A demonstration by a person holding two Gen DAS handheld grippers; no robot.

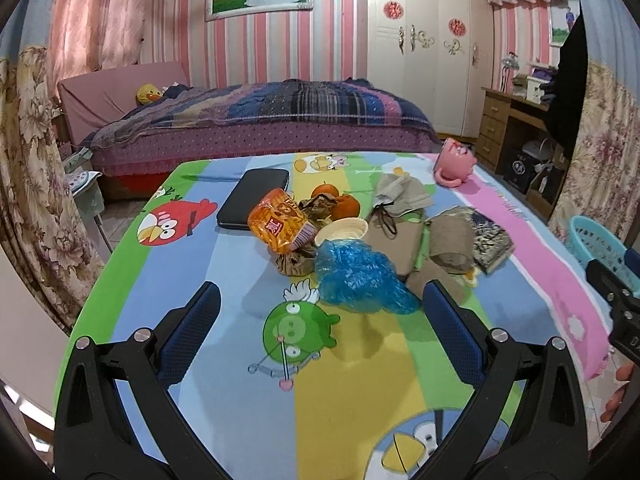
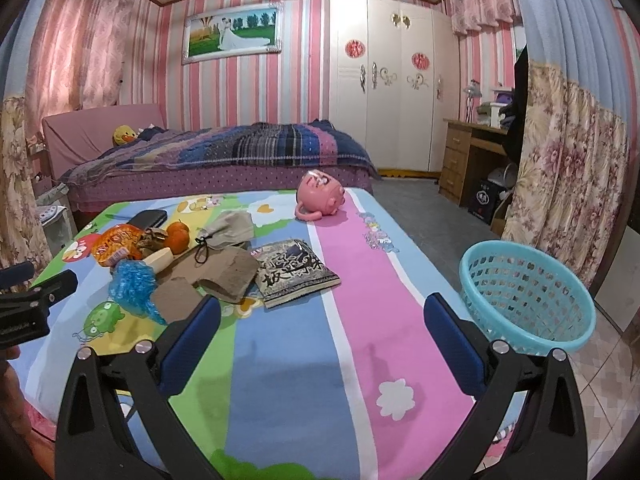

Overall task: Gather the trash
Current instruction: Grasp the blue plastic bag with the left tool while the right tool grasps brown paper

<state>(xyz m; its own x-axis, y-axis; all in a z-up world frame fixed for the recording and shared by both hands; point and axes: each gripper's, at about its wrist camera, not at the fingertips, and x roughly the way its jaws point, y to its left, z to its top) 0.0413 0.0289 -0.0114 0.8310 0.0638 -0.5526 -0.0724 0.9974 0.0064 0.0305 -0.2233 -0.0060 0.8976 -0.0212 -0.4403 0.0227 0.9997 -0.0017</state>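
Observation:
A heap of trash lies mid-table: a crumpled blue plastic bag (image 1: 362,280), an orange snack wrapper (image 1: 278,222), a paper cup on its side (image 1: 342,232), brown paper scraps (image 1: 448,244) and a black-and-white packet (image 1: 490,240). My left gripper (image 1: 320,300) is open and empty, just short of the blue bag. My right gripper (image 2: 320,316) is open and empty over the table's pink stripe, right of the heap (image 2: 224,272). A turquoise basket (image 2: 528,300) stands off the table's right edge, close to my right finger.
Two oranges (image 1: 338,200), a black case (image 1: 256,198) and a pink pig mug (image 1: 456,162) also sit on the cartoon tablecloth (image 1: 224,360). A bed (image 1: 256,120), a wardrobe and a desk stand behind. Floral curtains hang on both sides.

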